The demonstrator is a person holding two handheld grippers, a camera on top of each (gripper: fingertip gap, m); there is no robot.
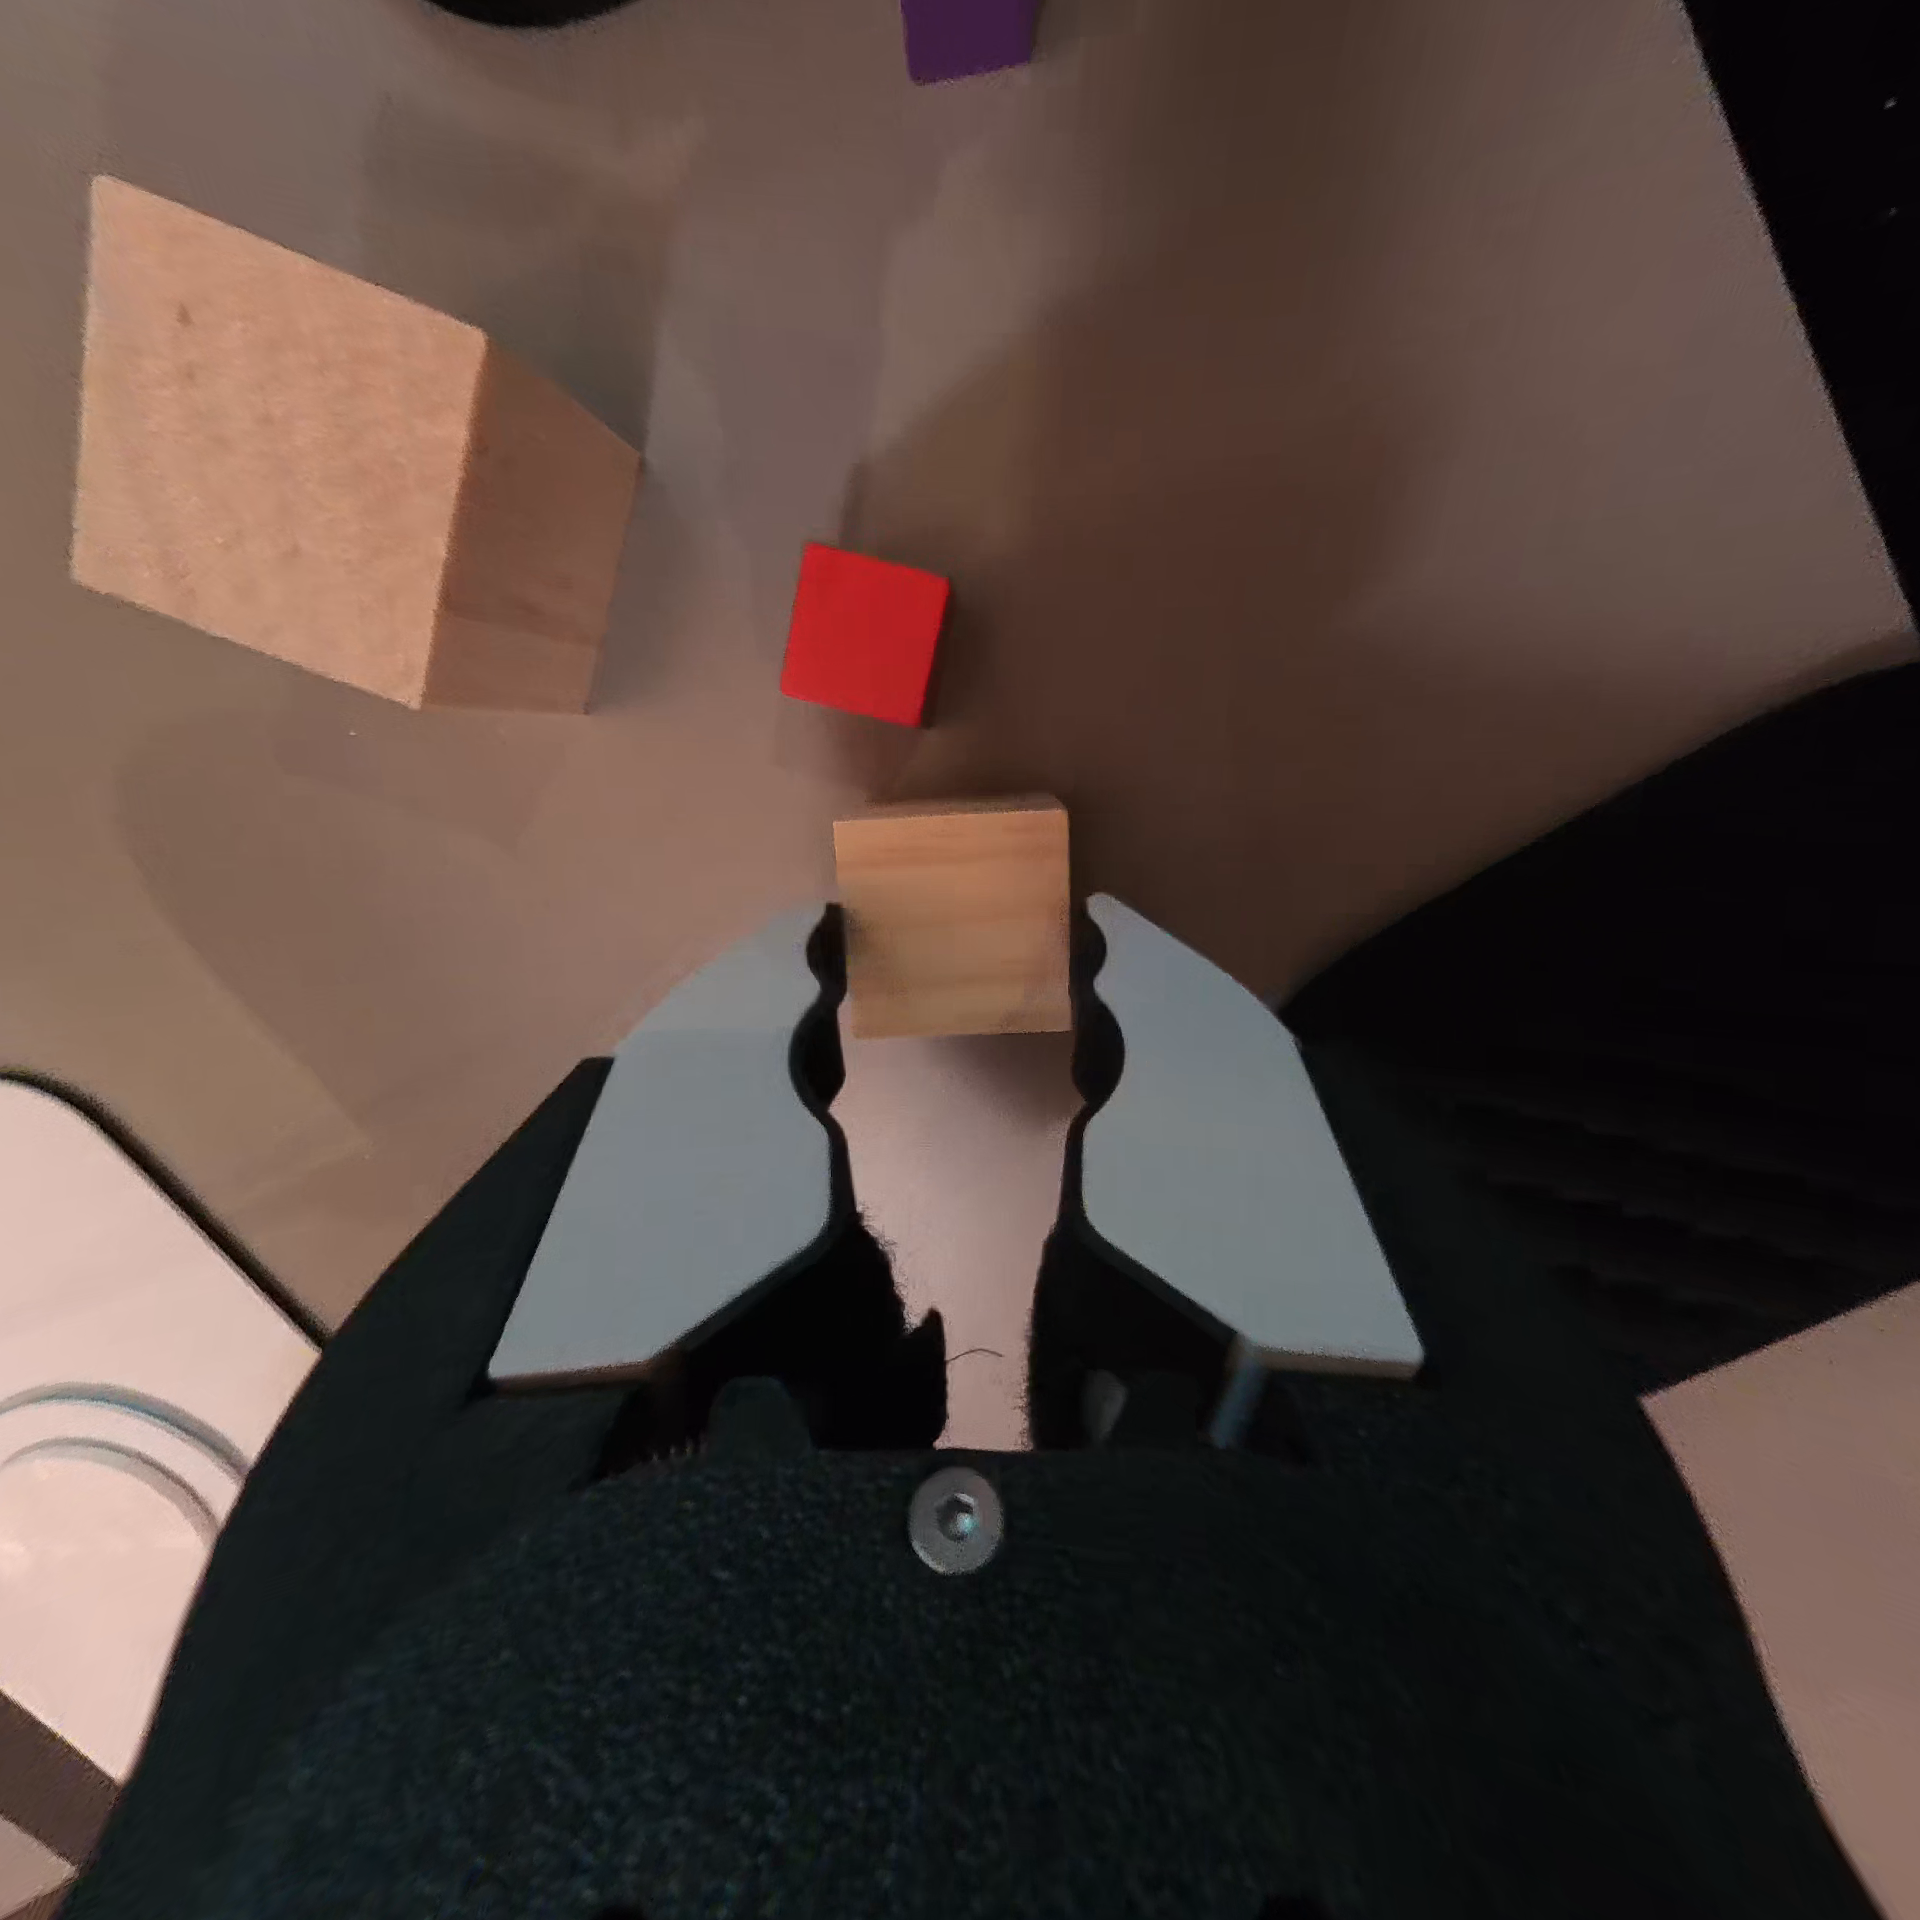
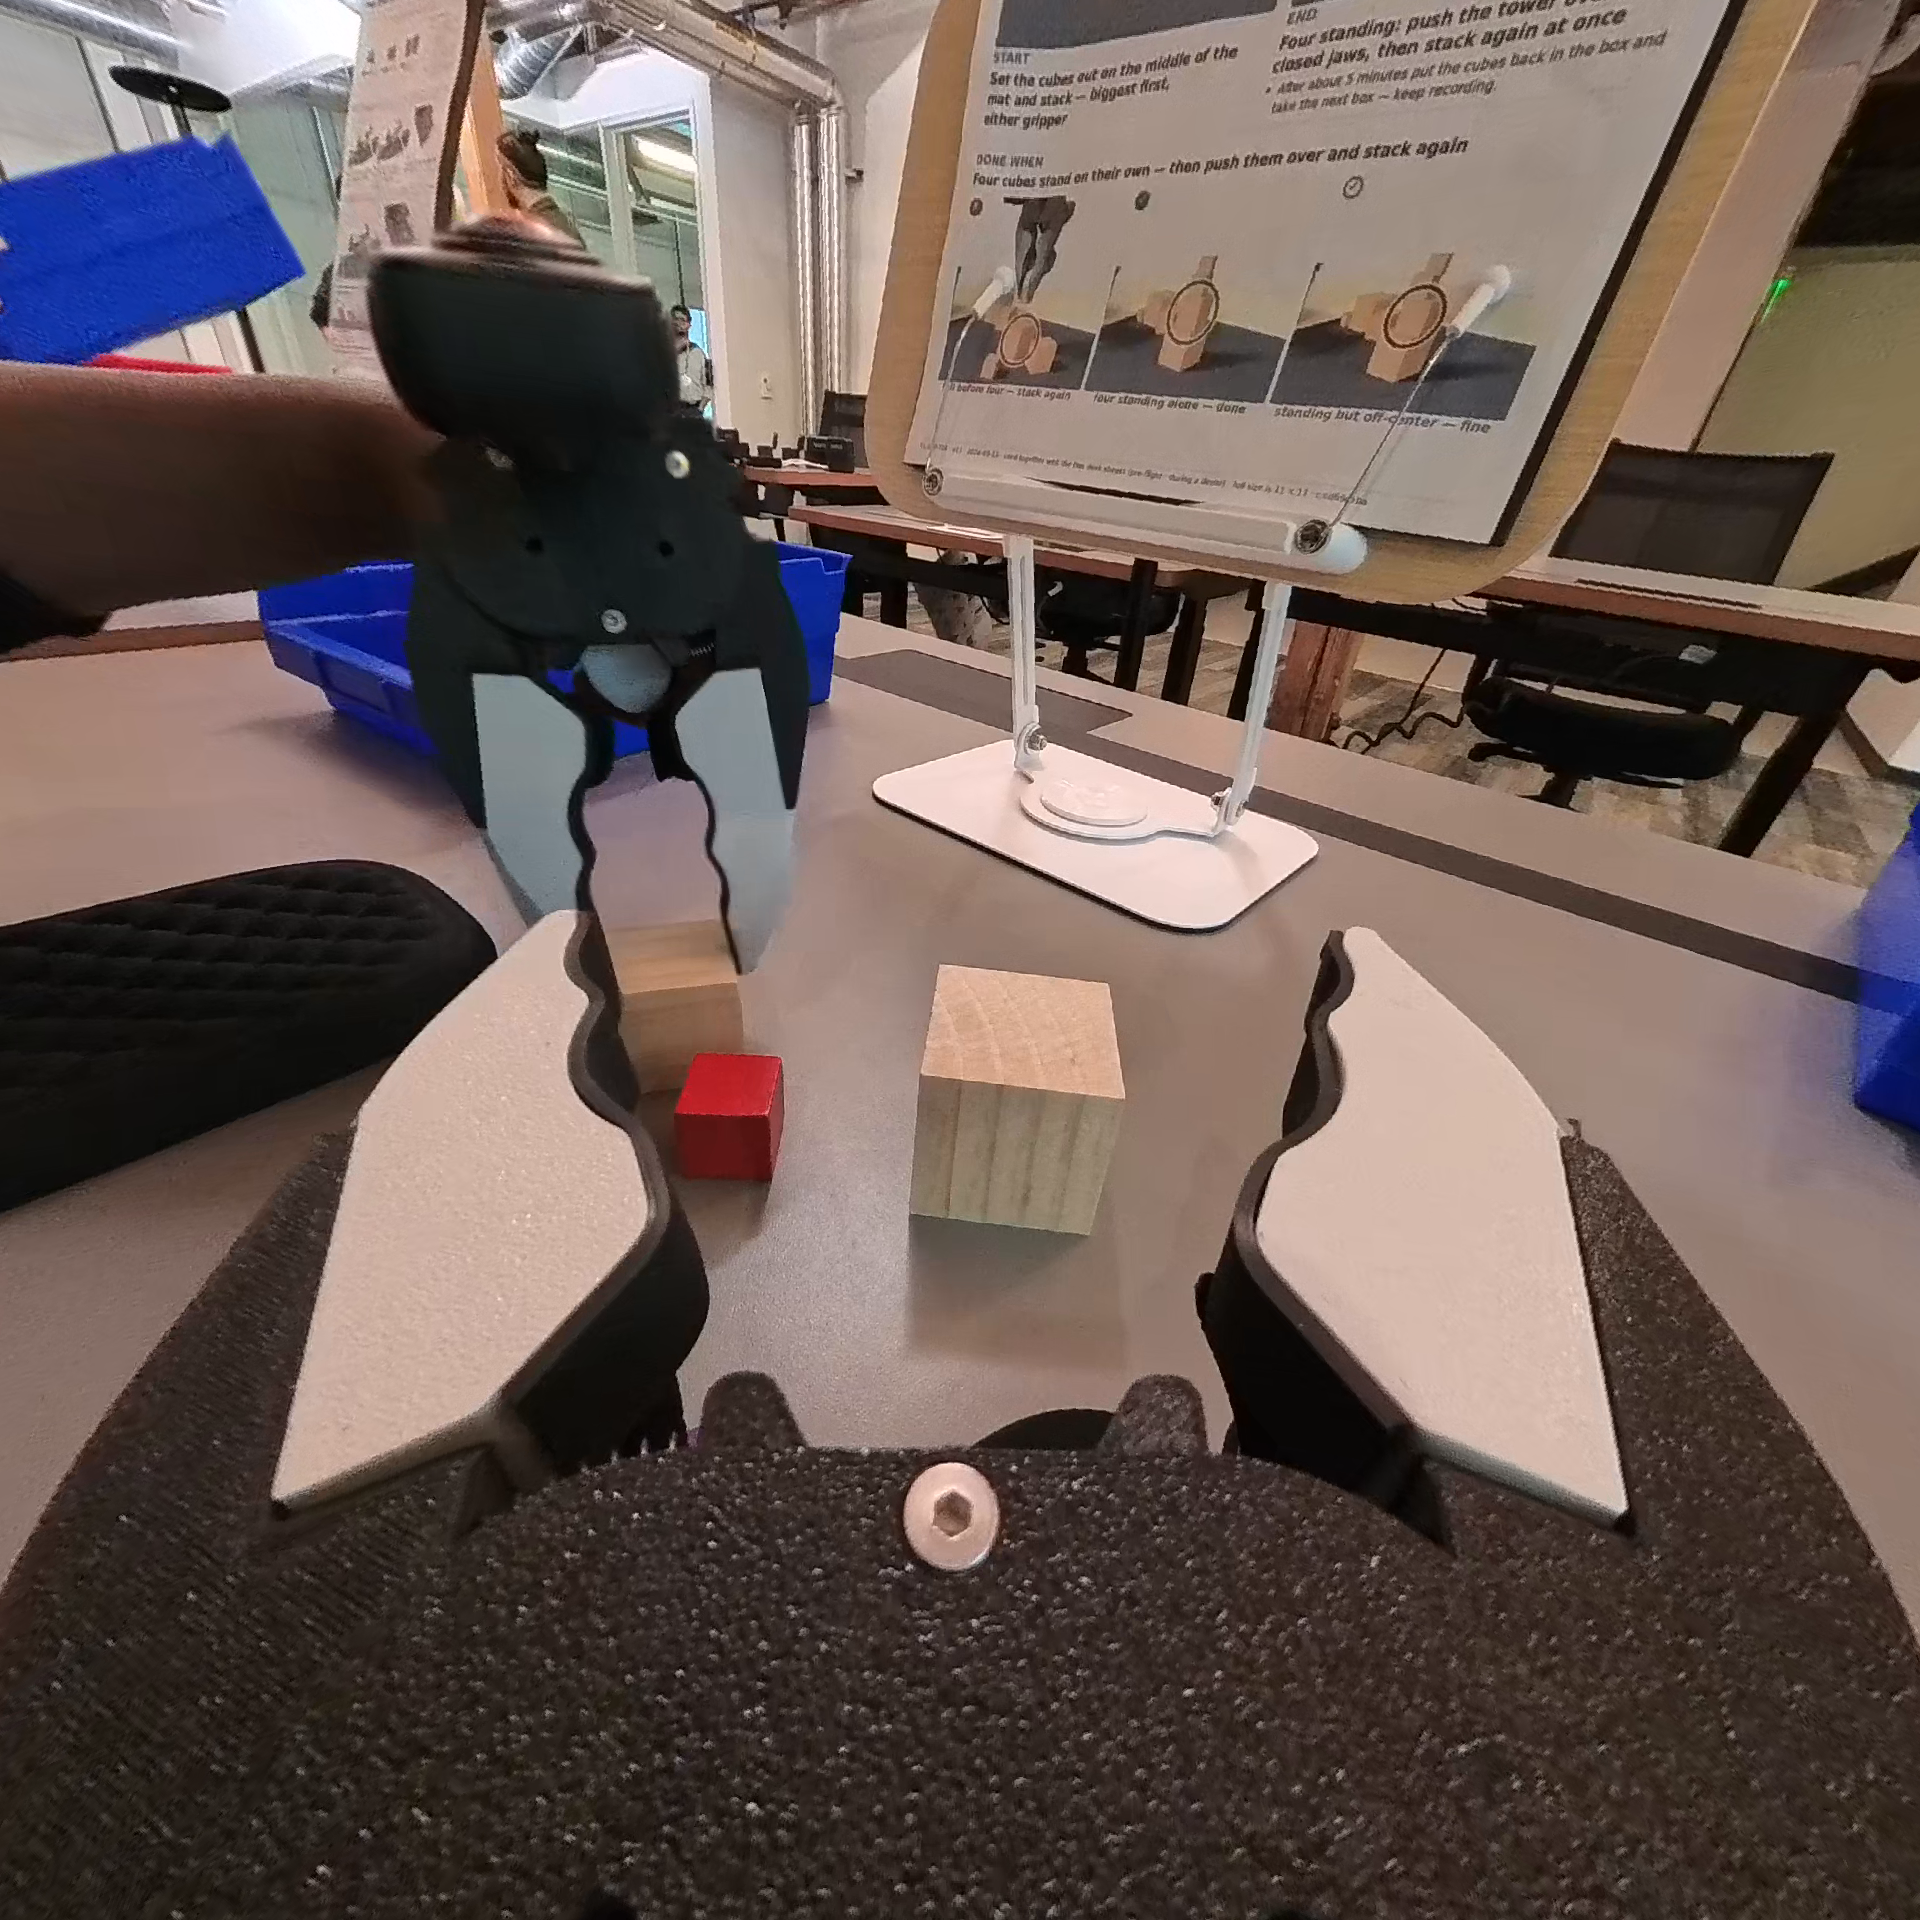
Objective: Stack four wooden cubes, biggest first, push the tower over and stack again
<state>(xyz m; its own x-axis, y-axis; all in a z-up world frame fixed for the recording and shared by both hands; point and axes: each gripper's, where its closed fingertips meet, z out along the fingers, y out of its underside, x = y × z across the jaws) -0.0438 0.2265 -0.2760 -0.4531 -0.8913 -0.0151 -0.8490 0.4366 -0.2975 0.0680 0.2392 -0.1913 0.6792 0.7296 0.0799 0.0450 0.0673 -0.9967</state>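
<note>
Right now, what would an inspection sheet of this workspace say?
Surface: grey table, flat.
Blocks: small cube standing on the table, red cube just beside it, big cube apart, purple cube at the left wrist view's edge.
Clutter: black pad, blue bin, white stand holding a printed sheet.
Grippers: left hand-held gripper has its pads against both sides of the small cube; right hand-held gripper is wide open, holding nothing.
Cables: one on the far floor.
Surroundings: desks and office chairs.
</note>
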